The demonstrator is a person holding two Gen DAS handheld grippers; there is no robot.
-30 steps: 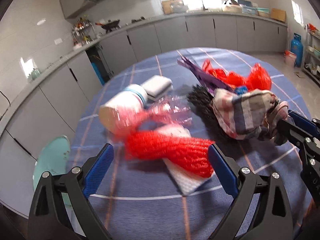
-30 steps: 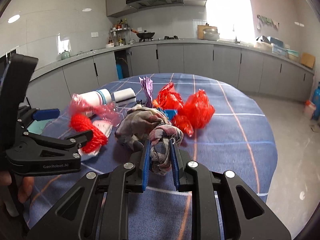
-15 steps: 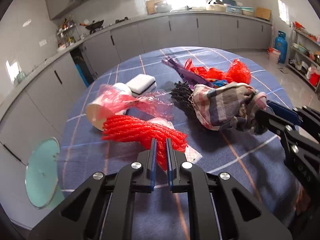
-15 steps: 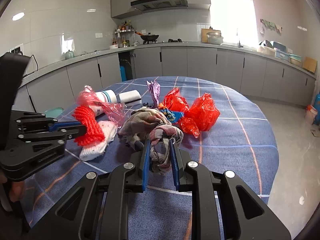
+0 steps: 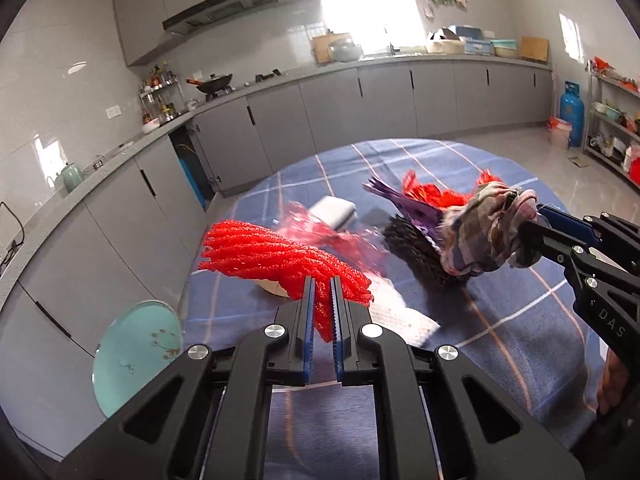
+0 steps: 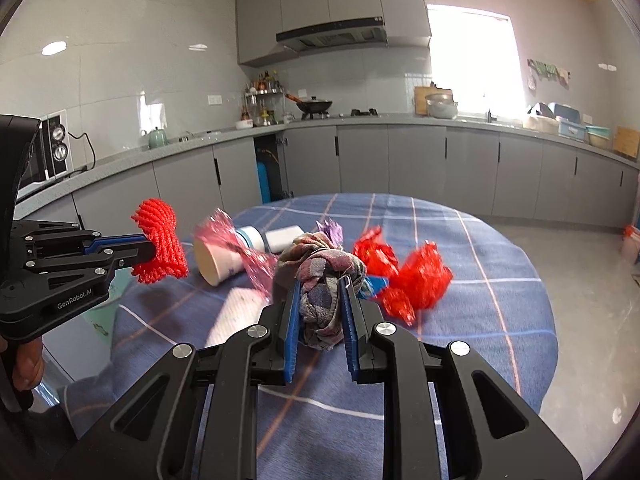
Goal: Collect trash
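My left gripper (image 5: pixel 322 286) is shut on a red foam net (image 5: pixel 276 258) and holds it lifted above the table; it also shows in the right wrist view (image 6: pixel 160 248). My right gripper (image 6: pixel 320 292) is shut on a crumpled plaid rag (image 6: pixel 320 276), also lifted; the rag shows in the left wrist view (image 5: pixel 480 236). On the blue checked tablecloth (image 6: pixel 480 320) lie red plastic bags (image 6: pixel 416 280), a pink film wrapper (image 6: pixel 236 248), a white cup (image 6: pixel 220 256), a white napkin (image 5: pixel 404 316), a purple wrapper (image 5: pixel 404 204) and a black bristly piece (image 5: pixel 416 244).
A white sponge block (image 5: pixel 334 210) lies at the back of the table. A pale green round stool (image 5: pixel 136 356) stands left of the table. Grey kitchen cabinets (image 6: pixel 400 168) run behind. A blue gas cylinder (image 5: pixel 571 114) stands at the far right.
My left gripper closed on the red foam net and lifted it off the table. My right gripper rose with the plaid rag held in it.
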